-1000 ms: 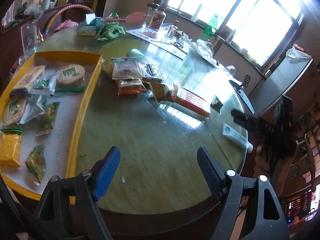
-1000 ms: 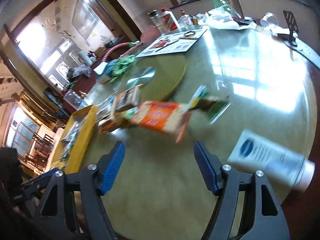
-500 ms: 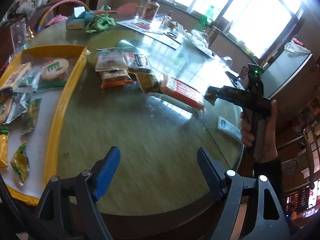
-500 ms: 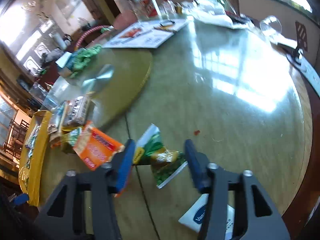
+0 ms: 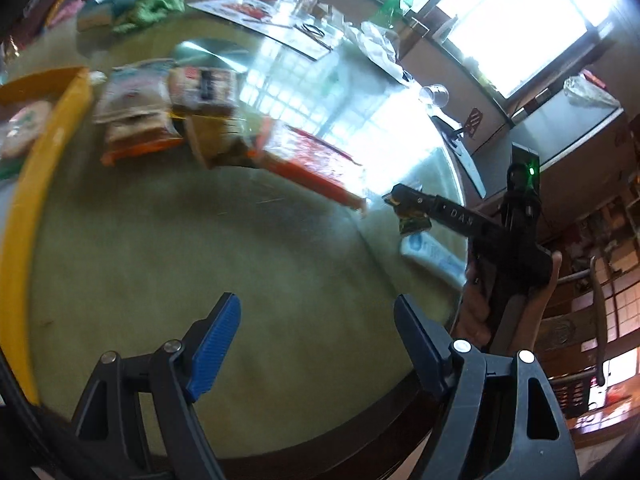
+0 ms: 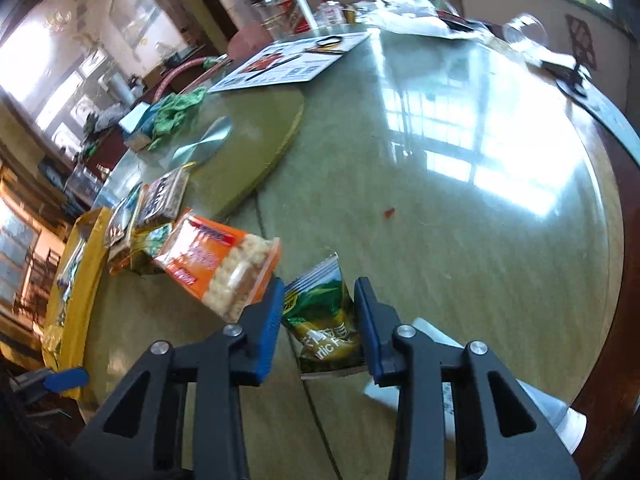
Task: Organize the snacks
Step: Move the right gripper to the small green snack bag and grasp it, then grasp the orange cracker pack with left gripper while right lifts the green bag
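My right gripper (image 6: 318,304) has its blue pads on both sides of a small green snack packet (image 6: 320,314) lying on the glass table; the jaws are closing on it. It also shows in the left wrist view (image 5: 404,204), over the packet (image 5: 414,222). My left gripper (image 5: 316,332) is open and empty above the table's near part. An orange puffed-snack bag (image 6: 218,268) lies just left of the packet. More snack packs (image 5: 168,112) are piled by the yellow tray (image 5: 24,208) at the left, which holds several snacks.
A white tube (image 5: 434,256) lies near the table's edge by the right gripper. A round turntable (image 6: 260,140), a printed sheet (image 6: 292,62), bottles (image 6: 286,10), a green cloth (image 6: 174,110) and a glass (image 6: 524,28) are at the far side.
My right gripper has dropped onto the green packet and its jaws have narrowed around it. The left gripper has shifted right, so the tray slid toward the left edge.
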A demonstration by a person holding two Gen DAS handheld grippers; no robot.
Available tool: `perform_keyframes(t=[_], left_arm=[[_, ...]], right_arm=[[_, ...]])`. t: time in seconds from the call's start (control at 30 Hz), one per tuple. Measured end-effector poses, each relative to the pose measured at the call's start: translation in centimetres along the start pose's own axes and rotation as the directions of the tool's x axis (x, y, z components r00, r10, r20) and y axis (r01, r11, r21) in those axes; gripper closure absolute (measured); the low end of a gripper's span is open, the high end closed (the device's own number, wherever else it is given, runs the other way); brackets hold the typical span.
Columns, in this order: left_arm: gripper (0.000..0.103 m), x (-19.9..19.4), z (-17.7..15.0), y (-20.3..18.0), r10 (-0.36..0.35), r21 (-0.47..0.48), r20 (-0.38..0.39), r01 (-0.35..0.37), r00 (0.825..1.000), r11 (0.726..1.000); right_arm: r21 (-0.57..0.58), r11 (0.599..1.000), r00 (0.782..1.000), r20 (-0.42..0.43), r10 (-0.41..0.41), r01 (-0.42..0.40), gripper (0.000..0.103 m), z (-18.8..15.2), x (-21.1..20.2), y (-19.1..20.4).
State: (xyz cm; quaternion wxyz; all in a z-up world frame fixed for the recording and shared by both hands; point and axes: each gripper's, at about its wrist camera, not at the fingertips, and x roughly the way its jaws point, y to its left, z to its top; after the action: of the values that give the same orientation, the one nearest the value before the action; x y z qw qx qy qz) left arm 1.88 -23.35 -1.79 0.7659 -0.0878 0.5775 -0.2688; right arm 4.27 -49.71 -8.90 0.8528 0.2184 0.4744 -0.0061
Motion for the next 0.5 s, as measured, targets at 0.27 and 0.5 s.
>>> perform_keyframes(t=[0.27,0.5], left_arm=[[0.024,0.9,0.0,0.1,-0.004,-0.047,-0.019,0.003,1.000,0.999],[0.024,-0.5,-0.6,2.4,0.013,-0.103,0.014,-0.011,1.000,0.995]], right_arm=[[0.078,0.989,0.990,0.070,0.120,-0.126,0.058,1.2,-1.9,-0.9],[-0.018,0.982,0.982,-0.008,0.190,-0.190,0.058,4.8,1.0,4.2]])
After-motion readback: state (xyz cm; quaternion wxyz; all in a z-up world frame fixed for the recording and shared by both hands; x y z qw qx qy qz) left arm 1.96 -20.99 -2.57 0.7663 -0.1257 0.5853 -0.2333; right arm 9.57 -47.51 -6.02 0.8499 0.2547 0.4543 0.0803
